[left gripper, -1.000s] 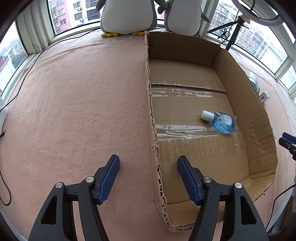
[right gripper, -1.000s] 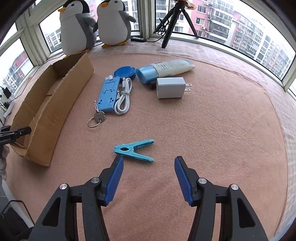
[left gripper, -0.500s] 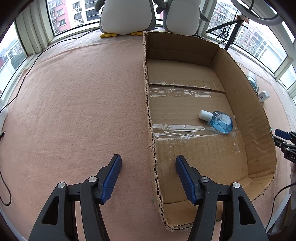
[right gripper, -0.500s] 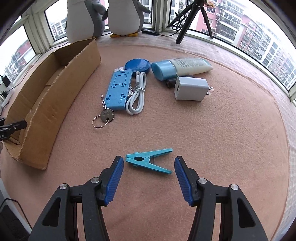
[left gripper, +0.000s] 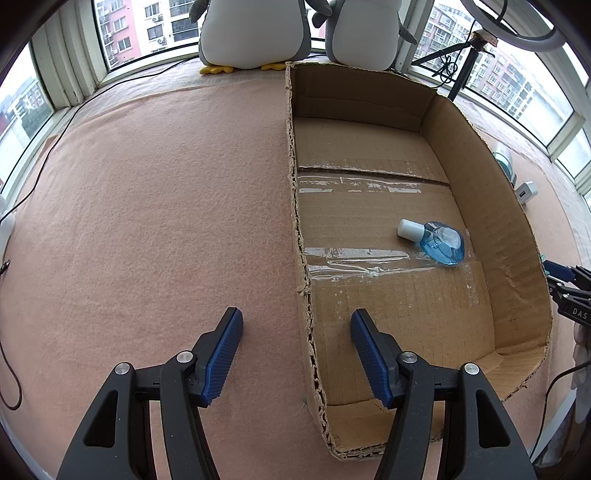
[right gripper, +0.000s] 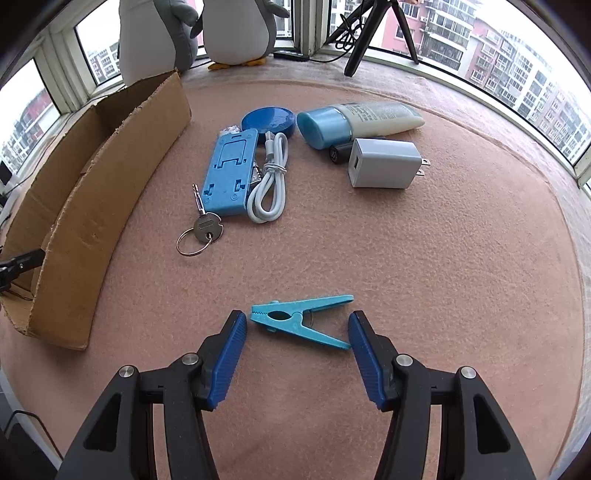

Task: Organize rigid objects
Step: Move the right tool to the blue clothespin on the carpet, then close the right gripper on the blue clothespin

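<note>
A turquoise clothes peg (right gripper: 301, 321) lies on the pink cloth, just ahead of and between the tips of my open right gripper (right gripper: 295, 321); no contact shows. Behind it lie a key on a ring (right gripper: 205, 227), a blue phone stand (right gripper: 229, 173), a coiled white cable (right gripper: 271, 181), a blue round lid (right gripper: 269, 120), a blue-capped tube (right gripper: 354, 122) and a grey charger (right gripper: 384, 164). The cardboard box (right gripper: 107, 199) stands at the left. My left gripper (left gripper: 297, 325) is open, straddling the box's near wall (left gripper: 301, 236). A small blue bottle (left gripper: 436, 240) lies inside.
Two plush penguins (right gripper: 236, 29) sit at the window behind the box. A black tripod (right gripper: 373, 33) stands at the back. A black cable (left gripper: 37, 173) runs along the left edge of the cloth. The right gripper's tip (left gripper: 565, 280) shows beyond the box's right wall.
My right gripper has moved forward and left, so the peg now lies between its tips. The left gripper has shifted only slightly by the box wall.
</note>
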A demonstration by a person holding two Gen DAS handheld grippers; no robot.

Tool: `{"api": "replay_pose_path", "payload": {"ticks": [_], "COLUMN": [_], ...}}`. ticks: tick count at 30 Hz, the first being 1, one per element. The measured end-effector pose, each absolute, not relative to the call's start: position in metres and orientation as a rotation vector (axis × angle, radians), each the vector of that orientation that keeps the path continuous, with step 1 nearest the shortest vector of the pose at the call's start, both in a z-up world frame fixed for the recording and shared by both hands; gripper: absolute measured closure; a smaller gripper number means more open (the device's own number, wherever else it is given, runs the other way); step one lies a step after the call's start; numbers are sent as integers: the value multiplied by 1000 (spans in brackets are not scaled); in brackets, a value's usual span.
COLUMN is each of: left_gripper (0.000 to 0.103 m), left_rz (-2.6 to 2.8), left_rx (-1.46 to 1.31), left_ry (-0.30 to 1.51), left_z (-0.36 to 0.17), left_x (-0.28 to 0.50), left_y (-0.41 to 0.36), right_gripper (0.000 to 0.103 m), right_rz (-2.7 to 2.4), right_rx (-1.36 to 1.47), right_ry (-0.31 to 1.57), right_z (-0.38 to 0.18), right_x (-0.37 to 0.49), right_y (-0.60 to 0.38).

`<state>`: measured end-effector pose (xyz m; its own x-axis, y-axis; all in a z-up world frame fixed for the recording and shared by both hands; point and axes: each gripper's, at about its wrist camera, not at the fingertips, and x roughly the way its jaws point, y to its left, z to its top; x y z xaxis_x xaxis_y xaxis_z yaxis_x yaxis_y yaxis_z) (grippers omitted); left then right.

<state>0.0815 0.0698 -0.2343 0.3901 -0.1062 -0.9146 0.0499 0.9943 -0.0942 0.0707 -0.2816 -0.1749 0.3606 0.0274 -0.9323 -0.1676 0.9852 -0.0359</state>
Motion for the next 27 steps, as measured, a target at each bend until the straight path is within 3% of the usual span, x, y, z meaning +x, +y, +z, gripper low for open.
{"api": "replay_pose_path", "payload": {"ticks": [9,10,27], "left_gripper": [38,38,38], "left_rz": [-100,-100,-100], "left_rx": [-52,-52,-49], "left_ry": [1165,1165,1166], "left_z": [-234,-234,-234], "left_x": [82,82,82], "left_y": [70,70,70], "right_gripper": [54,64,65], "right_rz": [122,122,113], "right_rx": [-102,-98,-53], "right_ry": [1189,1188,1153], "right_z": [-174,-174,-164], "right_x": [72,71,69], "right_y": [-285,-285,-295]}}
